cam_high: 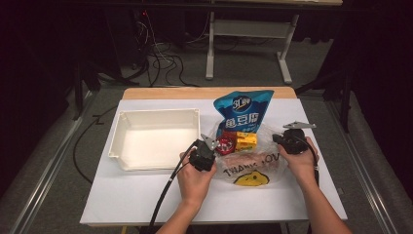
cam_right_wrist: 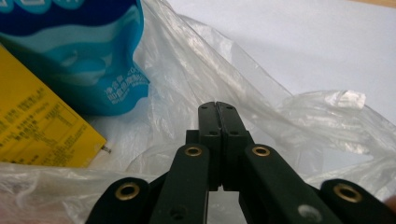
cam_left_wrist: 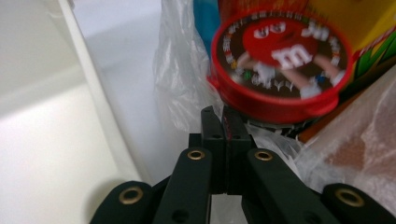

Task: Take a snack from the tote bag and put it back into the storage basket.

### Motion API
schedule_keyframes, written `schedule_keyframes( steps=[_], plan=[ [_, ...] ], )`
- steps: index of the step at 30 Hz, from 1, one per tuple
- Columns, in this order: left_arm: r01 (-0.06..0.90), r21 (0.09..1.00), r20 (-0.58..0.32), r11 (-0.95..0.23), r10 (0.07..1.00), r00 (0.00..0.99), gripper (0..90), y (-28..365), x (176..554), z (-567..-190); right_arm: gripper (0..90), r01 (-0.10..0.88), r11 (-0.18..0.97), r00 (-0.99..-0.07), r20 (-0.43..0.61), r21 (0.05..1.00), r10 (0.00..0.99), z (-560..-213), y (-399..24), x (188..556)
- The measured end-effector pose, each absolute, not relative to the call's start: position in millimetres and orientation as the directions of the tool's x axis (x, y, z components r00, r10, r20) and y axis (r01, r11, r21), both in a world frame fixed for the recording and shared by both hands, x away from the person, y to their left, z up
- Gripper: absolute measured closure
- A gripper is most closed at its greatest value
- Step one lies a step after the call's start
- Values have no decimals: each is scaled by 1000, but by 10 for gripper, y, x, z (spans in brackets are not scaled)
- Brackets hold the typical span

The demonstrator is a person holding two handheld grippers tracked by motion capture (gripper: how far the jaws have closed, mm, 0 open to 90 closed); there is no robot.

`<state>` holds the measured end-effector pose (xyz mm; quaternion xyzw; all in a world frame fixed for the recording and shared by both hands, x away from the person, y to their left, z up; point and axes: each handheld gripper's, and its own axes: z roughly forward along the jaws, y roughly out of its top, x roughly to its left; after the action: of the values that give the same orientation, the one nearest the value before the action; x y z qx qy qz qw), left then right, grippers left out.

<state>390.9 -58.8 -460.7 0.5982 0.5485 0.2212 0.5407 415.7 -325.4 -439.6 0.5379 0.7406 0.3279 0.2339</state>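
Pinching the clear plastic bag (cam_high: 253, 163) at opposite sides, both grippers are closed: the left gripper (cam_left_wrist: 223, 116) by the red candy tub (cam_left_wrist: 280, 60), the right gripper (cam_right_wrist: 217, 112) on film past the blue pouch (cam_right_wrist: 88, 56). The bag lies right of the white bin (cam_high: 122, 146), mid-table. Whether film sits between the jaws is unclear; pull apart gently and evenly to avoid tearing.
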Motion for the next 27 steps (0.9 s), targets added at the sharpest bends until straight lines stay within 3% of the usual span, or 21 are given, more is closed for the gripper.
schedule_keyframes(
  steps=[7, 11, 13, 14, 15, 19, 23, 25, 26, 27],
  plan=[
    [441, 855, -414, 274, 872, 262, 900, -576, 3837, -4928, 900, 674, 206, -314, 23, 710, 949, -4541, -3372, 4152],
    [463, 831, -456, 309, 854, 249, 900, -536, 3860, -4912, 900, 696, 242, -317, -13, 676, 948, -4697, -3406, 4110],
    [500, 799, -500, 333, 830, 246, 829, -489, 3859, -4872, 894, 689, 224, -314, 5, 689, 949, -4726, -3417, 4083],
    [508, 794, -505, 334, 828, 245, 771, -426, 3821, -4793, 775, 691, 185, -293, 38, 698, 955, -4707, -3455, 4029],
    [508, 794, -505, 334, 828, 245, 728, -426, 3821, -4793, 775, 691, 185, -293, 38, 698, 955, -4707, -3455, 4029],
    [440, 806, -549, 396, 778, 306, 638, -247, 3595, -4461, 574, 575, 109, -298, 83, 811, 951, -4396, -3560, 3697],
    [424, 797, -580, 430, 740, 340, 577, -197, 3478, -4307, 529, 528, 89, -325, 104, 844, 940, -4222, -3560, 3481],
    [455, 767, -624, 452, 693, 362, 558, -215, 3429, -4261, 489, 489, 66, -359, 132, 870, 924, -4136, -3550, 3330],
    [500, 738, -654, 453, 664, 362, 516, -265, 3427, -4295, 420, 510, 44, -383, 181, 859, 906, -4128, -3531, 3280],
    [500, 738, -654, 453, 664, 362, 476, -265, 3427, -4295, 420, 510, 44, -383, 181, 859, 906, -4128, -3531, 3280]
  ],
)
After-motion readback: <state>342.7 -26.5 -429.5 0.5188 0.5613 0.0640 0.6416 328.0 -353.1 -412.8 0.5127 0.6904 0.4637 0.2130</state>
